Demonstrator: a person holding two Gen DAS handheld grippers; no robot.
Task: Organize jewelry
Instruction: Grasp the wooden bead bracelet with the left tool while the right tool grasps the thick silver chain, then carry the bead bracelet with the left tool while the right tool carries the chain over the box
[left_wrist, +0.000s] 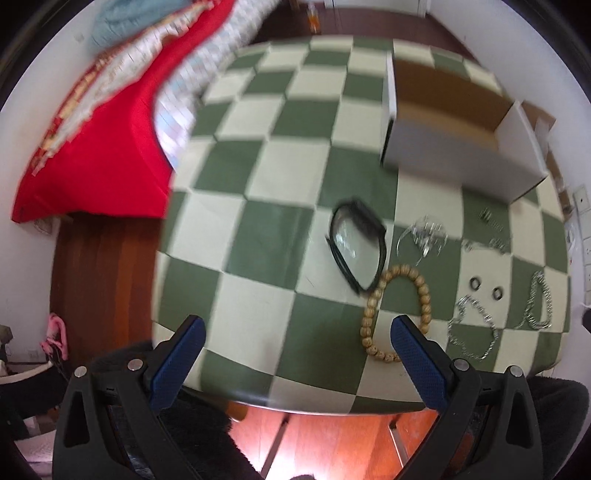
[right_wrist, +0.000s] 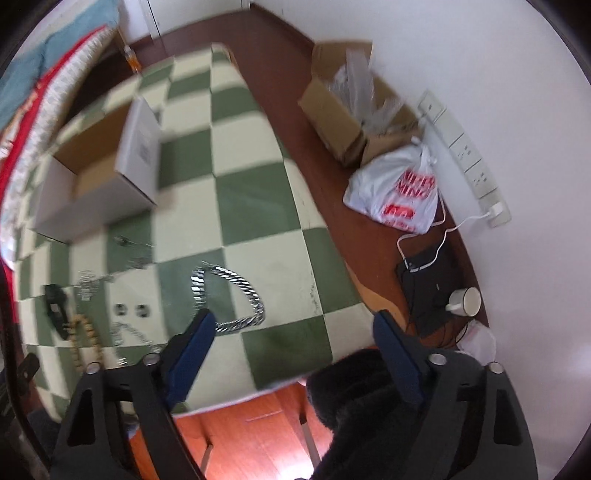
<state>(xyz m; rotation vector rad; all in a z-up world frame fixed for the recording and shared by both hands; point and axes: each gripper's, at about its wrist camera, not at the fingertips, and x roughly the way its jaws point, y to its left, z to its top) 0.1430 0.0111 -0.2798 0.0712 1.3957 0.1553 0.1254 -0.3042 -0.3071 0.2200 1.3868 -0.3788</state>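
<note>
Jewelry: wooden bead bracelet (left_wrist: 397, 314) beside silver chains (left_wrist: 472, 332), slightly blurred.

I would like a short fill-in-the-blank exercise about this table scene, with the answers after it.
1. The tablecloth has green and cream ____.
2. The wooden bead bracelet lies next to the black ____.
3. The white box on the table is ____, showing a brown inside.
4. The fingers of both grippers have ____ pads.

Answers: squares; watch; open; blue
</note>
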